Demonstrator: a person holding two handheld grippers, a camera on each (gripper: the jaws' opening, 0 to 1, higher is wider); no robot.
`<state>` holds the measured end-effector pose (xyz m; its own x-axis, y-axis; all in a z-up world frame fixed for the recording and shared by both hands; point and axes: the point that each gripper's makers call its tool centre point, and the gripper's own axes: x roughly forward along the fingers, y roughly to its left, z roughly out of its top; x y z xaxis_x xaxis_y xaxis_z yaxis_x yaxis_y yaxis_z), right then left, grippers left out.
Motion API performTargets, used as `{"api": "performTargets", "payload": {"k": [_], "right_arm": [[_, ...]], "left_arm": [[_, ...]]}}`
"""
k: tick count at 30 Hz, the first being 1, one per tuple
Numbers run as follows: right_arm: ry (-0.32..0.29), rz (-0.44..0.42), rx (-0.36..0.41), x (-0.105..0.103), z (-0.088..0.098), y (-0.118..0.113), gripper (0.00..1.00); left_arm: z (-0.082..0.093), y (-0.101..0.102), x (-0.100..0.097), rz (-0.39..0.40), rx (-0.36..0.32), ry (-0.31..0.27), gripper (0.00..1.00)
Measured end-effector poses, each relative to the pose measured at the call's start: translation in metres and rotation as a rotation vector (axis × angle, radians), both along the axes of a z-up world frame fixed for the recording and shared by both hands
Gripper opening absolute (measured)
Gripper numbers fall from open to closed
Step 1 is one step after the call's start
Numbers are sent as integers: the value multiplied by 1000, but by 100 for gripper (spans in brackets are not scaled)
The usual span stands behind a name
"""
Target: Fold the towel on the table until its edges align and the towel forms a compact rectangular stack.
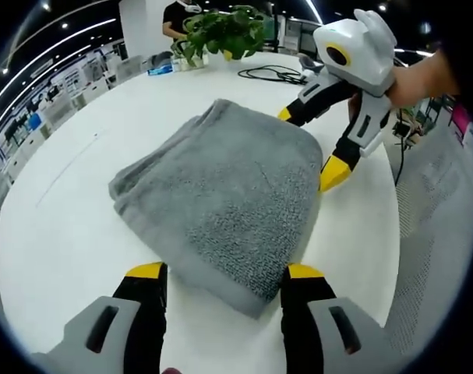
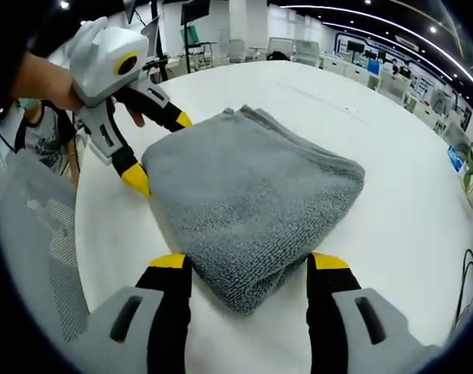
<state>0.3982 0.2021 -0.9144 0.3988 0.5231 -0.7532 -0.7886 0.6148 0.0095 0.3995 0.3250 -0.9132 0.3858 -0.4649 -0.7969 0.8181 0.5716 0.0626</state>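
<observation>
In the left gripper view, the grey towel [image 1: 224, 199] lay folded into a thick, roughly rectangular stack near the middle of the white round table [image 1: 65, 210], its layered edges showing along the left side. The left gripper [image 1: 224, 282] stood with its yellow-tipped jaws spread wide on either side of the towel's near corner, grasping nothing. At the far right the right gripper [image 1: 308, 148] was likewise released, jaws apart, its tips just beside the towel's right edge. A potted plant [image 1: 220, 31] stood at the far edge, holding leafy green stems, with a black cable [image 1: 275, 74] to its right. In the right gripper view the towel [image 2: 252, 195] sat between both grippers on the table [image 2: 407, 218].
</observation>
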Motion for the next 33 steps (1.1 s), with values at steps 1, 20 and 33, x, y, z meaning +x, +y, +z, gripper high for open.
{"api": "performTargets", "payload": {"k": [1,20,33], "right_arm": [[0,-4,0,4,0,-1,59],[-8,-80,13,51,-4,-3,57],[-24,-137,12,66,-3,-9,56]], "left_arm": [[-1,-1,3,0,-1,2,61],[-1,-3,54,12,1,-4,60],[1,-5,67,64,-23,-11,62]]}}
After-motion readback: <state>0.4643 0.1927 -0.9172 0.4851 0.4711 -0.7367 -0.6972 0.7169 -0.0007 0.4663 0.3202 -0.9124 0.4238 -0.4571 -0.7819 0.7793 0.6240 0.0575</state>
